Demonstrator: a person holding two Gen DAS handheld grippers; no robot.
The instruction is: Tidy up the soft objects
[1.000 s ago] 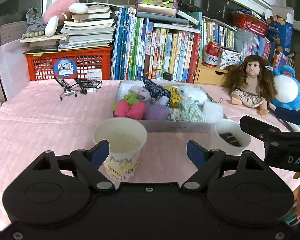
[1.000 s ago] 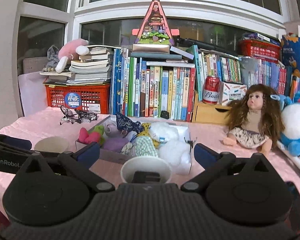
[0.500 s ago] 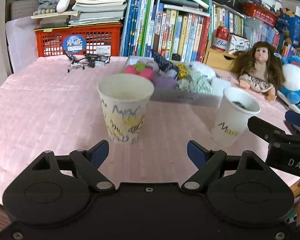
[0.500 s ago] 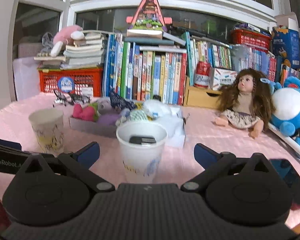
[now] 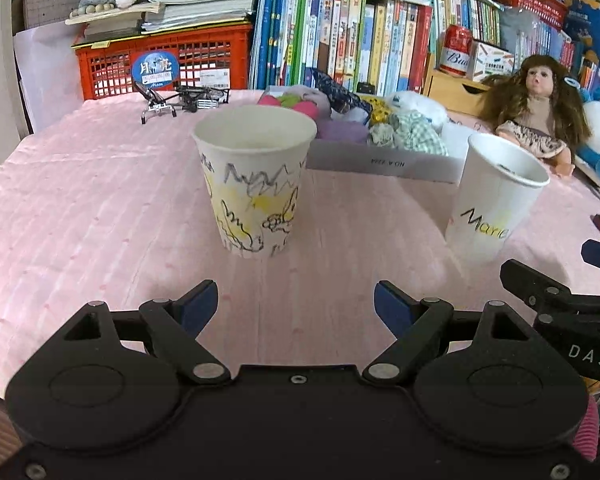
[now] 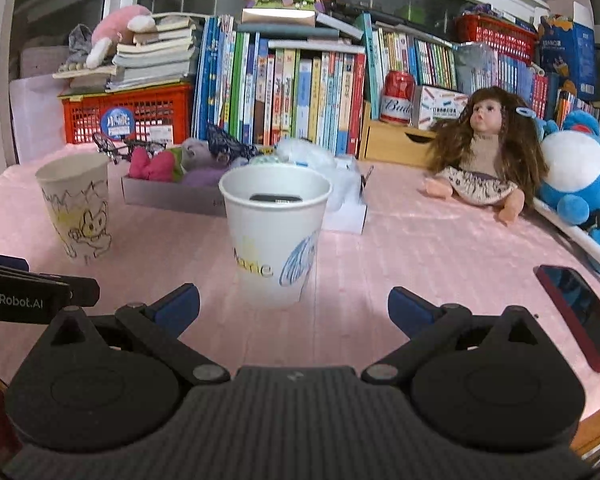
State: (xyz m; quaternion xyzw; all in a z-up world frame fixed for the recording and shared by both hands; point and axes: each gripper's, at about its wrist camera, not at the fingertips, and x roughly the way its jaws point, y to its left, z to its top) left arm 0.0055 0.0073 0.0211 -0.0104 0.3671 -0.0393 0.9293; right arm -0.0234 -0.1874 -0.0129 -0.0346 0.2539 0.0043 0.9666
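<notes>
A paper cup with yellow and black drawings [image 5: 256, 180] [image 6: 76, 208] stands on the pink tablecloth, just beyond my left gripper [image 5: 296, 306], which is open and empty. A white paper cup with lettering [image 6: 274, 236] [image 5: 496, 204] stands right ahead of my right gripper [image 6: 294, 308], also open and empty; something dark lies inside it. Behind both cups a shallow grey box [image 5: 384, 162] [image 6: 172, 196] holds several soft cloth items: pink, green, purple, checked and white ones.
A doll [image 6: 486, 160] and a blue plush toy [image 6: 580, 184] sit at the right. A dark red phone [image 6: 584, 312] lies near the right table edge. Books, an orange crate [image 5: 164, 60] and a red can [image 6: 398, 98] line the back. Glasses [image 5: 180, 98] lie by the crate.
Both grippers have sunk toward the table, so I now see the cups from the side, not from above. Their fingers have stayed spread the same. Nothing on the table has moved.
</notes>
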